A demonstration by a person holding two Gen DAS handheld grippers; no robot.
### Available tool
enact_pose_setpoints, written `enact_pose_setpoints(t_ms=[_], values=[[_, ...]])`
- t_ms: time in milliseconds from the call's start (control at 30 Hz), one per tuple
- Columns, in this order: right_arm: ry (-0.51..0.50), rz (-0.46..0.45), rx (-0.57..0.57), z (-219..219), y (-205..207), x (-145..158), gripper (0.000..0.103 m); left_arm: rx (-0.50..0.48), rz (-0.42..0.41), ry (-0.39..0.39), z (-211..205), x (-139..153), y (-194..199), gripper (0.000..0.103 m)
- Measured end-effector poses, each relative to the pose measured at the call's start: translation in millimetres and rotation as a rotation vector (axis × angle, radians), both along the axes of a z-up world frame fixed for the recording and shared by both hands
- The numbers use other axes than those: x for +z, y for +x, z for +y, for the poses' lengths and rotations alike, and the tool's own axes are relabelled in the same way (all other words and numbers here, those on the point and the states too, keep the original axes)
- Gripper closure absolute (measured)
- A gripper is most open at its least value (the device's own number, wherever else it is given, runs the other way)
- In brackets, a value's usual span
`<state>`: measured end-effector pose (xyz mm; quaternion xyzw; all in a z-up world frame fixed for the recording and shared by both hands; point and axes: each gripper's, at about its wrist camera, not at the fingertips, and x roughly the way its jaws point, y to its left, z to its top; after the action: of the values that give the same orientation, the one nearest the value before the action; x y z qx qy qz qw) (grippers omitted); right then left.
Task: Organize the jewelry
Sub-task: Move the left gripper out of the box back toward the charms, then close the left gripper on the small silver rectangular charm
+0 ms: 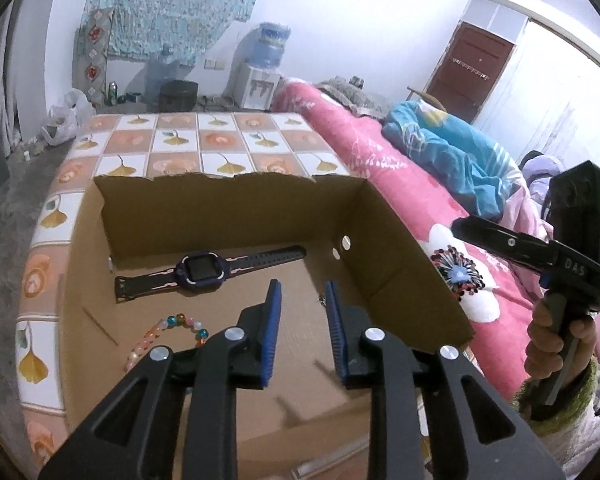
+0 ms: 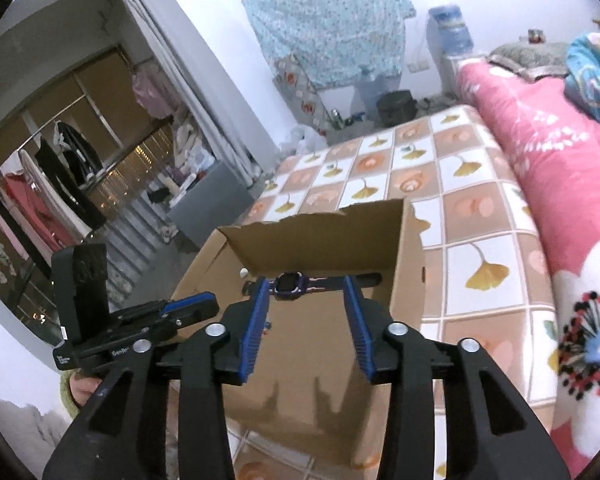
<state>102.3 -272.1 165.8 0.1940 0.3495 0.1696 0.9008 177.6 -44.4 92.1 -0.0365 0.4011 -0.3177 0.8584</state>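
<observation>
Left wrist: box [image 1: 236,208] with watch [image 1: 204,270], bracelet [image 1: 168,332].

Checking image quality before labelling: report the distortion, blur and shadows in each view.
Left wrist view: strong fisheye bending, dark corner vignette, purple smartwatch in the brown cardboard box sharp. Right wrist view: same bending, far room blurred, tool shadows fall on the box floor.

Bright, soft shadows, fisheye-warped edges

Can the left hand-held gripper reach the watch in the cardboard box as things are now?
Probably yes. The left hand-held gripper is open and empty, the watch lies just ahead, and the cardboard box is open on top.
</observation>
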Motion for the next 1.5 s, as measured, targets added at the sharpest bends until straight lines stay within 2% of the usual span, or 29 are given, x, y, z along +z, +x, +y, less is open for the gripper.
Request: enact_pose_setpoints(t_ms=[133,433,700,800,933,1067,1233,1500], values=[[-0.01,-0.019,-0.014,-0.9,-24.2,4.5,0.056,-0.006,-0.029,-0.005,8.9,4.6,-19.3,0.069],[-0.082,-0.022,-0.02,8.4,-81.7,-4.7,0.055,-0.06,-0.111,0.003,29.9,5.7,-79.2,0.055],[-0.056,0.081,0.016,16.4,-110.9,-45.0,0.055,-0.173,-0.095,0.058,15.0,-20.5,-124.2,0.053],[-0.038,0.136,0.024,22.2,-112.7,-64.7,0.055,-0.203,-0.072,0.095,-1.1,-37.7,-132.1,0.053],[-0.012,0.201,0.019,29.2,-116.1,-88.9,0.06,-0.227,-0.061,0.151,-21.5,-60.8,-134.4,0.053],[-0.013,0.243,0.007,35.6,-117.5,-108.4,0.067,-0.258,-0.092,0.25,-44.2,-81.5,-134.6,0.061],[-0.051,0.255,-0.001,40.8,-118.3,-117.6,0.07,-0.272,-0.086,0.31,-60.2,-100.0,-125.5,0.076],[-0.077,0.251,0.008,42.9,-114.4,-122.0,0.071,-0.278,-0.075,0.397,-74.9,-119.5,-114.7,0.083]])
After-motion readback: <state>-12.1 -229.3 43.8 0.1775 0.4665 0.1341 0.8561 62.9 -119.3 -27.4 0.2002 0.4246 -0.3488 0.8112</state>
